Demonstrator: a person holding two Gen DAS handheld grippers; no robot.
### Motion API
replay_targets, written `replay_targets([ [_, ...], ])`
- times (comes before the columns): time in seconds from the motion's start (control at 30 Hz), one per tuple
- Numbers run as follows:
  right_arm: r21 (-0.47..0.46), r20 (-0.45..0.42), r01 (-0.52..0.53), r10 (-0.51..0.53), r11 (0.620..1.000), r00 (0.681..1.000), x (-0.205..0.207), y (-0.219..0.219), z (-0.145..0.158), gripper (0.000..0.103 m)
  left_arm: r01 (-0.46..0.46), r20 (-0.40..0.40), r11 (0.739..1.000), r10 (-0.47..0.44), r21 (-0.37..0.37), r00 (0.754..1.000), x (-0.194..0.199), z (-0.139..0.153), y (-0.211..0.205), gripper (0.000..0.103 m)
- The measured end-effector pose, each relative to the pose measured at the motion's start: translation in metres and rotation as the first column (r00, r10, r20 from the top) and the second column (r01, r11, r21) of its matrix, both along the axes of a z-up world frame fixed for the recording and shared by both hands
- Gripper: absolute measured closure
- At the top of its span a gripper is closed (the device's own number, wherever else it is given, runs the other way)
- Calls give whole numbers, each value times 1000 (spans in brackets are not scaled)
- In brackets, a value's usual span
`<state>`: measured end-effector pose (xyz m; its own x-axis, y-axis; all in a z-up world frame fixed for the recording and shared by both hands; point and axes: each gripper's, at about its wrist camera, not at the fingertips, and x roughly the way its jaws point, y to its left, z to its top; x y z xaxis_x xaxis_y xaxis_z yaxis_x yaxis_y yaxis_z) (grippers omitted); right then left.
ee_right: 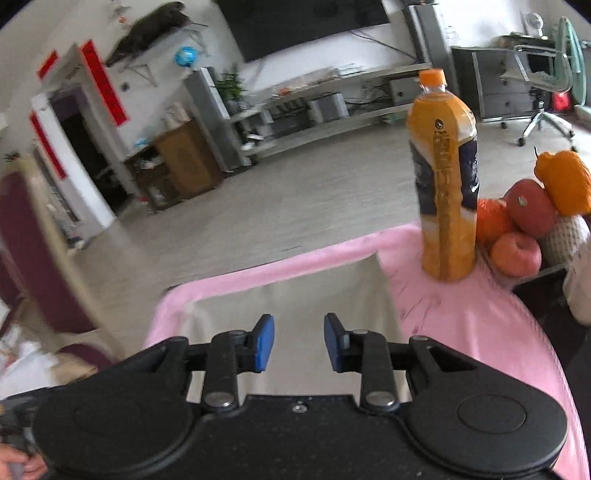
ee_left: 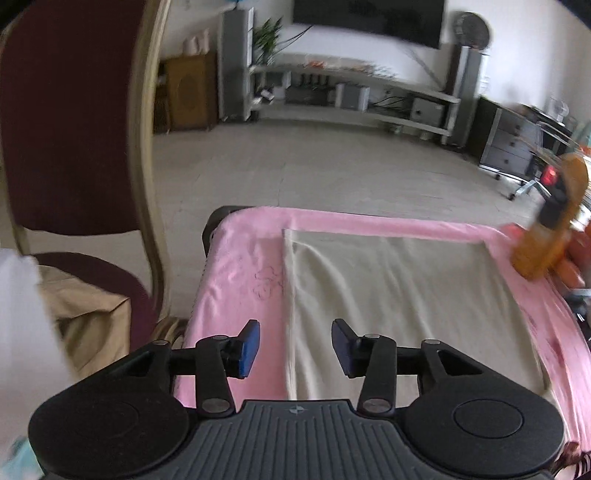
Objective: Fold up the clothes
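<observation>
**A:** Where did the cream garment [ee_left: 399, 306] lie?

**B:** Flat on the pink cloth [ee_left: 236, 280] that covered the counter, its squared far edge parallel to the counter's far side. A few soft creases ran across it.

**A:** And the grippers?

**B:** The left gripper [ee_left: 295, 349] hovered over the garment's left edge, jaws spread wide and holding nothing. The right gripper [ee_right: 299, 343] hung above the same garment, jaws likewise apart and empty.

**A:** What else stood on the counter?

**B:** An orange drink bottle [ee_right: 445, 181] stood upright near the far right corner, just beside a pile of fruit [ee_right: 524, 225].

**A:** The room beyond?

**B:** A maroon chair [ee_left: 70, 122] stood left of the counter with tan fabric [ee_left: 85, 314] on its seat. Pale floor [ee_left: 295, 170] ran to a low media shelf [ee_left: 354, 92] under a dark wall screen [ee_left: 369, 18].

**A:** Anything unclear?

**B:** The garment's near edge was hidden behind the gripper bodies, the bottle was smeared by blur in the left wrist view, and the shelf's contents were too small to read.
</observation>
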<state>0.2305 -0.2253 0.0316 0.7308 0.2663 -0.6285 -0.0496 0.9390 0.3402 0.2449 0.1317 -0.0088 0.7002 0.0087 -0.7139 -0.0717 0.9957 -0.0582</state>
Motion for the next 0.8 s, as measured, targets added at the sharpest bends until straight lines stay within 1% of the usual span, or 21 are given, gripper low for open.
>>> replay_targets([
  [0.07, -26, -23, 25, -25, 999, 999, 41, -4, -23, 74, -19, -18, 1000, 19, -3, 1000, 33, -17, 3, 57],
  [0.2, -33, -75, 56, -59, 998, 995, 115, -10, -75, 74, -38, -60, 999, 38, 8, 997, 98, -52, 7, 56],
  [0.27, -56, -87, 68, -72, 996, 994, 145, -9, -98, 74, -51, -59, 999, 52, 14, 997, 124, -64, 9, 56],
  [0.3, -72, -92, 74, -81, 995, 992, 158, -9, -110, 74, -61, -51, 998, 61, 3, 997, 136, -69, 12, 56],
  [0.37, -88, -97, 89, -98, 992, 990, 177, -9, -129, 74, -59, -45, 997, 57, -41, 997, 156, -79, 19, 56],
  [0.43, -88, -99, 107, -115, 990, 988, 190, -12, -145, 73, -48, -57, 996, 43, -76, 997, 172, -90, 23, 55],
  [0.53, -70, -99, 130, -137, 989, 986, 201, -17, -163, 72, -34, -56, 995, 28, -97, 998, 185, -101, 24, 55],
  [0.63, -92, -95, 137, -146, 986, 985, 215, -19, -174, 67, 9, -50, 992, -15, -128, 999, 196, -112, 22, 56],
  [0.7, -104, -93, 135, -145, 985, 985, 222, -19, -181, 67, 28, -27, 995, -31, -100, 999, 198, -114, 17, 62],
  [0.73, -90, -93, 133, -142, 987, 986, 224, -19, -184, 67, 38, -17, 996, -39, -84, 999, 198, -114, 15, 67],
  [0.77, -77, -95, 131, -138, 988, 986, 225, -19, -187, 69, 38, -10, 997, -39, -70, 999, 198, -114, 14, 87],
  [0.8, -70, -97, 129, -136, 989, 986, 227, -20, -191, 74, 37, -4, 998, -37, -57, 999, 198, -114, 14, 93],
])
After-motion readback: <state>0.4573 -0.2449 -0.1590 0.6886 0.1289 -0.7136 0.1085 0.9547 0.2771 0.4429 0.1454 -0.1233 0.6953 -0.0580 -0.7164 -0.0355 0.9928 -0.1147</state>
